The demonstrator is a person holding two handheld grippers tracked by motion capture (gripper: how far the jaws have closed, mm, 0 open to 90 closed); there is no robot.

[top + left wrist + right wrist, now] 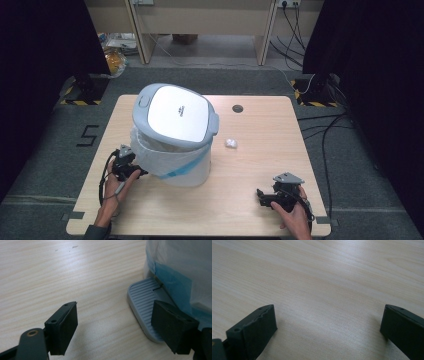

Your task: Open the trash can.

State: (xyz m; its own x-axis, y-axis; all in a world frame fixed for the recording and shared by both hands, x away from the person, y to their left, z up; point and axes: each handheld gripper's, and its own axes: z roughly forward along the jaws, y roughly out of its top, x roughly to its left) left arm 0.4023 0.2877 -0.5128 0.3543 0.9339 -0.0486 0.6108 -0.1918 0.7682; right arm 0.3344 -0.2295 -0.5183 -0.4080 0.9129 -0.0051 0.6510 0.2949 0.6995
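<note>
A white pedal bin [192,170] stands left of the table's middle, lined with a white bag [155,155] that has a blue strip. Its white and grey lid [175,112] is tilted up, with a gap on the left side. My left gripper [134,167] is at the bin's left base and is open. In the left gripper view [116,306] one of its jaws sits over the grey ribbed pedal [142,297]. A crumpled white paper ball [231,144] lies right of the bin. My right gripper [261,196] is open near the front right edge, low over bare wood [329,308].
The light wooden table [270,125] has a round cable hole [238,108] at the back. Dark curtains flank the table, and cables [325,130] lie on the floor to the right. A desk frame [200,30] stands behind.
</note>
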